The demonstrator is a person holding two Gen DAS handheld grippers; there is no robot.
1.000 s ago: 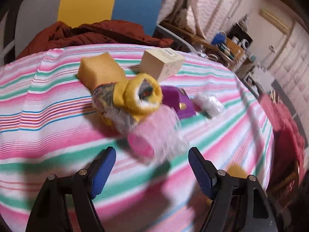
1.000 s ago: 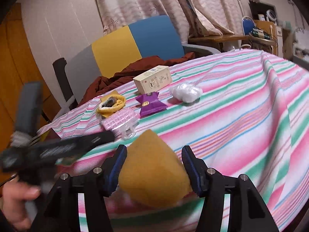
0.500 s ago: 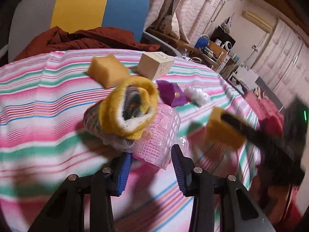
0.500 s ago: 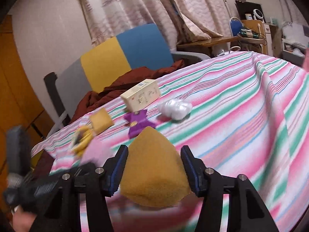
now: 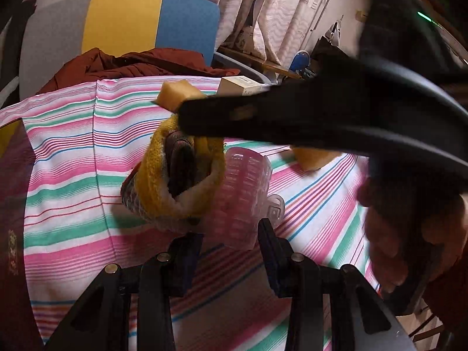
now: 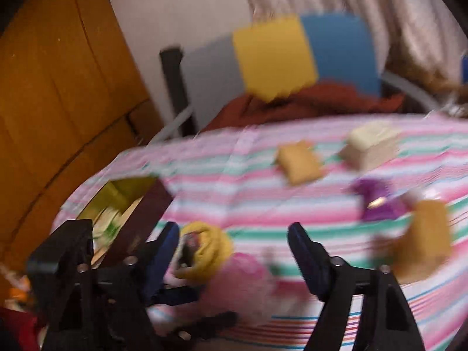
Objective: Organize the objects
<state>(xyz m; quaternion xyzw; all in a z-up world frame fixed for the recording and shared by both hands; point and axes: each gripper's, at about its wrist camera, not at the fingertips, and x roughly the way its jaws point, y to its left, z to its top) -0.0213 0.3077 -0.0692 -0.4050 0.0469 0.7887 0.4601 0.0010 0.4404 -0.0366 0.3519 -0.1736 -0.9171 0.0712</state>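
Left wrist view: left gripper (image 5: 231, 237) jaws clamp pink hair roller (image 5: 244, 193)
Right gripper (image 6: 234, 251): jaws wide, empty
Cream box (image 6: 368, 144): print unreadable, behind roller

A translucent pink ribbed plastic hair roller (image 5: 242, 201) lies on its side on the striped cloth, touching a rolled yellow knitted sock bundle (image 5: 178, 175). Two orange-yellow foam sponge blocks (image 6: 298, 162) (image 6: 424, 239), a cream cardboard box (image 6: 368, 143) and a purple pouch (image 6: 377, 201) lie beyond.

striped tablecloth (image 5: 67, 158), tricolour chair (image 5: 122, 26), red jacket (image 5: 131, 64), curtains (image 5: 263, 8)
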